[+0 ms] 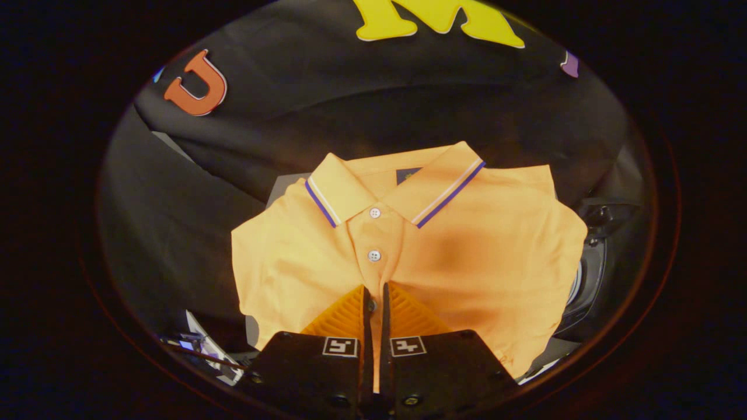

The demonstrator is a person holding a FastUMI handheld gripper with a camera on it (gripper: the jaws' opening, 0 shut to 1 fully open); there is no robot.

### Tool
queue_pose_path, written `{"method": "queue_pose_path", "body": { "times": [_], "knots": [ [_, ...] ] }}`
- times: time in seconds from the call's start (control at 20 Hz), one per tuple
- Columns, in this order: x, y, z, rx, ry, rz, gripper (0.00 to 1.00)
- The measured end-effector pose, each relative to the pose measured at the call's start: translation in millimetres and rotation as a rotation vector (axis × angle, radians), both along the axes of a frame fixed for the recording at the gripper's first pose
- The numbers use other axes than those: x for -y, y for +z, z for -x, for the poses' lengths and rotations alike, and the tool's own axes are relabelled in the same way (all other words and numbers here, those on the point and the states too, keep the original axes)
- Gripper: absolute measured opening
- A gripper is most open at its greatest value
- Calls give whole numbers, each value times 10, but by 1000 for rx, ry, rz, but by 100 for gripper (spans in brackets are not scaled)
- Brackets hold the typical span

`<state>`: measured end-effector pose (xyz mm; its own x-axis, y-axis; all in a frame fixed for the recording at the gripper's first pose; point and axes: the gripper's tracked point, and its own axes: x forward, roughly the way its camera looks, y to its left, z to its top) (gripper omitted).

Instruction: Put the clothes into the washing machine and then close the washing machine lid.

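The tool [374, 291] is clenched on the button placket of the folded orange polo shirt [467, 262], both ribbed fingers [344, 315] pinching the fabric just below its collar.

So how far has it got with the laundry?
Early on. Nothing looks finished yet: the orange polo shirt is still spread out folded, not inside anything. In hand: the fingers are nearly closed with a strip of the shirt's button placket between them; the gripper seems to be pinching it for a lift. Left: carrying it to the dark rounded machine just beyond the shirt, dropping it in, closing the lid.
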<state>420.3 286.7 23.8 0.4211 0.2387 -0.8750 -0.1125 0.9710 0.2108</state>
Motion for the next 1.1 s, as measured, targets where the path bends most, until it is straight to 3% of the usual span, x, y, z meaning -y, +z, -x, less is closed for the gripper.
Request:
{"method": "queue_pose_path", "body": {
  "times": [0.55,1.1],
  "knots": [
    [143,566,-35,135,17,41,7],
    [674,1022,211,212,-123,-40,7]
  ]
}}
